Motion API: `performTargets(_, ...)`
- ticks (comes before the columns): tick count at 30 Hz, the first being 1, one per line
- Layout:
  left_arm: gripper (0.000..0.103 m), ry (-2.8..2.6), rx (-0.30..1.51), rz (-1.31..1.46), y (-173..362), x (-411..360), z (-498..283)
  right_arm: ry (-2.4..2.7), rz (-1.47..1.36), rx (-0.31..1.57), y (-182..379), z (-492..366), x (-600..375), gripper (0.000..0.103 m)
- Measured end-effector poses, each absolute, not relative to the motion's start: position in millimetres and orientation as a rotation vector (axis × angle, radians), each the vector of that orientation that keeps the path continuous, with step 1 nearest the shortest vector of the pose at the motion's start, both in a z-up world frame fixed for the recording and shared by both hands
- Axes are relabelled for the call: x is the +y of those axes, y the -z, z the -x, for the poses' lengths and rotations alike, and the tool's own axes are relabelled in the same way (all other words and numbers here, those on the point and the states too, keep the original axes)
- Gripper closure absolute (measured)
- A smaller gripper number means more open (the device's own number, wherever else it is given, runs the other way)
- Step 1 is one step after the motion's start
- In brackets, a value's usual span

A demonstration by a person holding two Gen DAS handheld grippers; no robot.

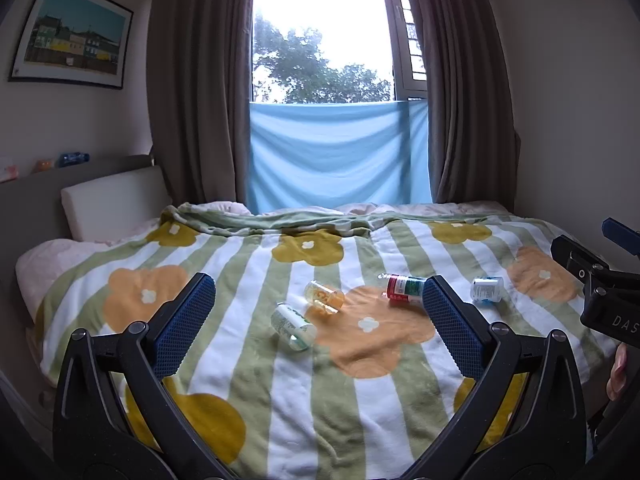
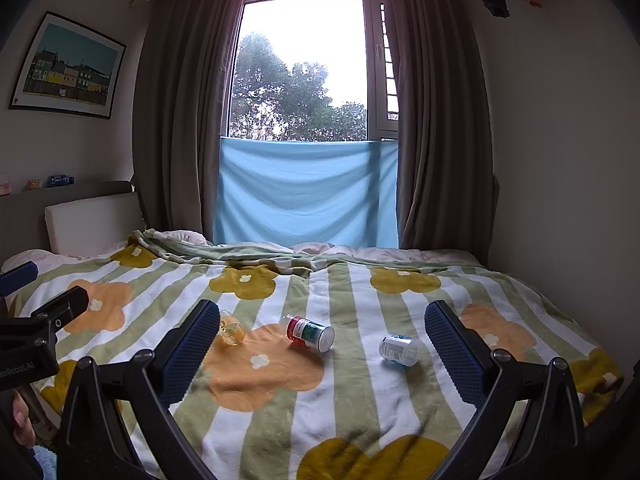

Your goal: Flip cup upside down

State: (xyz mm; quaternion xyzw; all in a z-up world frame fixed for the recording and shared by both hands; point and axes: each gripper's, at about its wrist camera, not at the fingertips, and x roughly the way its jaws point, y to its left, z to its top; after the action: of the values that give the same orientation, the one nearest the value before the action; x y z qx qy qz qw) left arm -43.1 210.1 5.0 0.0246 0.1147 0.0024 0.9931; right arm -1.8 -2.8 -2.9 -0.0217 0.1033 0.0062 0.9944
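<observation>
Spread over the bed (image 1: pixel 248 392), a striped flower blanket carries four cups lying on their sides at mid-frame: green-print cup (image 1: pixel 293 326), orange cup (image 1: pixel 324 297), red-green cup (image 1: pixel 404 289), blue cup (image 1: pixel 487 289). Left claw (image 1: pixel 318 322) and right claw (image 2: pixel 320 350) are held wide open and empty, seemingly readied for a grasp.

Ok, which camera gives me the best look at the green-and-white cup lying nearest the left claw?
The left wrist view: the green-and-white cup lies on its side, fully visible between the claw's fingers. In the right wrist view I cannot find it; it is probably hidden behind that claw's left finger.
</observation>
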Motion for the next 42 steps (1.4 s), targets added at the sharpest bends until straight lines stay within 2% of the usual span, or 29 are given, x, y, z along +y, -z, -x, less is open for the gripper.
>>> performTargets(42, 0.0, 0.014, 0.257, -0.04, -5.3, 209.3, 37.9, -0.029, 0.042, 0.215, 9.4, -0.7, 14.1, 0.001)
